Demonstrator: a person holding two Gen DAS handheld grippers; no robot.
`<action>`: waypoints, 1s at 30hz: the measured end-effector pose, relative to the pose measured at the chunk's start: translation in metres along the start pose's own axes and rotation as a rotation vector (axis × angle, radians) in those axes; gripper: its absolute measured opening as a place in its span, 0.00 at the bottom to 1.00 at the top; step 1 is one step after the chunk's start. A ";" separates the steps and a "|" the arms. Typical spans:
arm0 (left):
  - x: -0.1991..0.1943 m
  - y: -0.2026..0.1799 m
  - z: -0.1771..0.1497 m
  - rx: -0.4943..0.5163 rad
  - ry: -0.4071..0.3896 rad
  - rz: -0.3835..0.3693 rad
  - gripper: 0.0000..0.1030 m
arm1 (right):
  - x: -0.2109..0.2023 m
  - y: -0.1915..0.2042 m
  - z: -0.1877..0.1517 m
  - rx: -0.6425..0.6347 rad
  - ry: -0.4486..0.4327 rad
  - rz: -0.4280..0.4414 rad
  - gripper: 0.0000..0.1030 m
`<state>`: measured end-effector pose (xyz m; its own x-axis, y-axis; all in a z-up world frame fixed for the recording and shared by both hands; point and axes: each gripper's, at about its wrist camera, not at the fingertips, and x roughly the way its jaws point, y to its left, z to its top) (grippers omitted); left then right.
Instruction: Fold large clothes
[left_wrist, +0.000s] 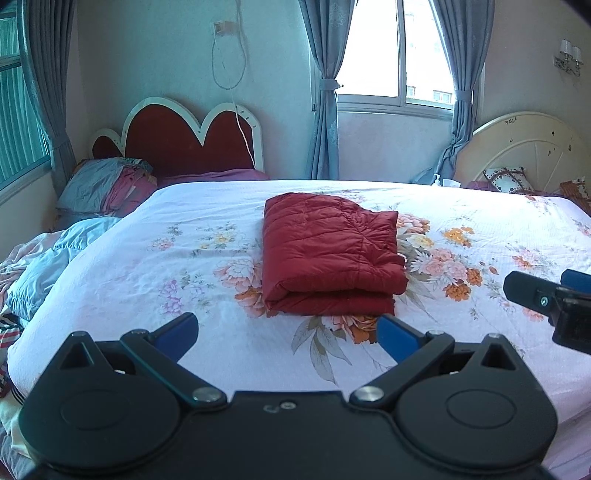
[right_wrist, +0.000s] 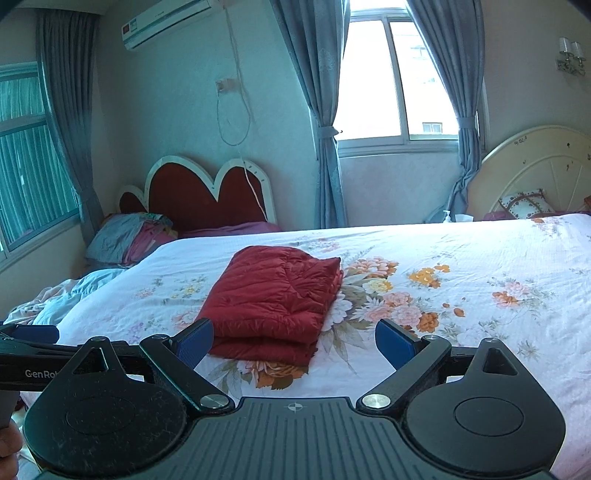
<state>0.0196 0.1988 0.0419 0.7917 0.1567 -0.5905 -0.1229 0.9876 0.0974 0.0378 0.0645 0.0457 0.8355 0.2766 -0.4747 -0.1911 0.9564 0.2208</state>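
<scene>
A red quilted garment (left_wrist: 328, 254) lies folded into a thick rectangle on the floral bed sheet (left_wrist: 147, 266). It also shows in the right wrist view (right_wrist: 273, 299). My left gripper (left_wrist: 286, 338) is open and empty, just short of the garment's near edge. My right gripper (right_wrist: 293, 341) is open and empty, also near the garment's front edge. The right gripper shows at the right of the left wrist view (left_wrist: 546, 295). Part of the left gripper shows at the left of the right wrist view (right_wrist: 29, 343).
A pile of blue and pink bedding (left_wrist: 99, 188) lies at the bed's far left by a red heart-shaped headboard (left_wrist: 184, 140). A cream headboard (left_wrist: 524, 147) and a patterned cushion (left_wrist: 506, 179) stand at the right. Loose clothes (left_wrist: 33, 266) lie left of the bed.
</scene>
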 end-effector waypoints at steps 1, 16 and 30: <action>0.000 0.000 0.000 0.003 -0.002 0.003 1.00 | 0.000 0.000 0.000 0.000 0.000 0.001 0.91; 0.004 0.001 0.001 0.000 0.007 0.012 1.00 | 0.006 -0.002 0.000 0.002 0.003 0.016 0.91; 0.009 0.001 0.001 -0.001 0.014 0.007 1.00 | 0.013 -0.004 0.000 0.002 0.012 0.027 0.91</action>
<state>0.0271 0.2008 0.0379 0.7827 0.1634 -0.6006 -0.1286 0.9866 0.1008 0.0492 0.0638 0.0389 0.8239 0.3037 -0.4785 -0.2130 0.9483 0.2353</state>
